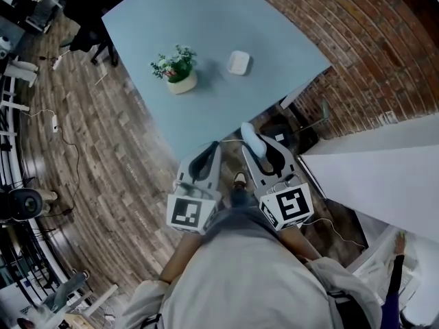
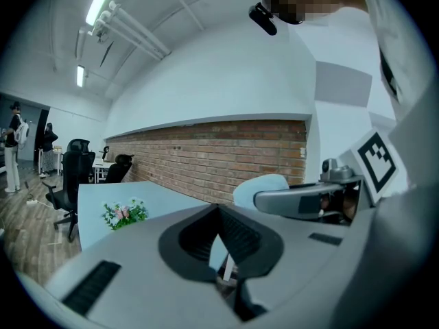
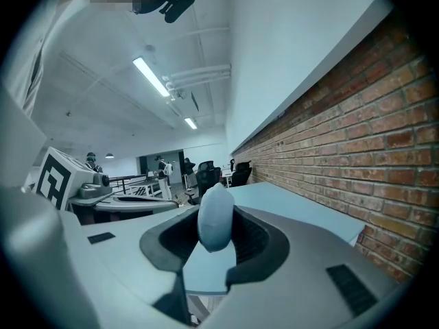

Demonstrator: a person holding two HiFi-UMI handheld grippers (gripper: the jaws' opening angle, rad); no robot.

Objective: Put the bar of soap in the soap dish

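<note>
One soap bar [image 3: 216,218] pinched in R hand-held gripper [image 3: 218,242]

No words, brands or numbers can be read. The left gripper's [image 1: 206,152] white cube [image 1: 186,213] and the right gripper's [image 1: 259,147] white cube [image 1: 291,208] bear only black square marker patterns.

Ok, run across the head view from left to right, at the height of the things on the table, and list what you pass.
wooden floor → potted plant → soap dish → brick wall
</note>
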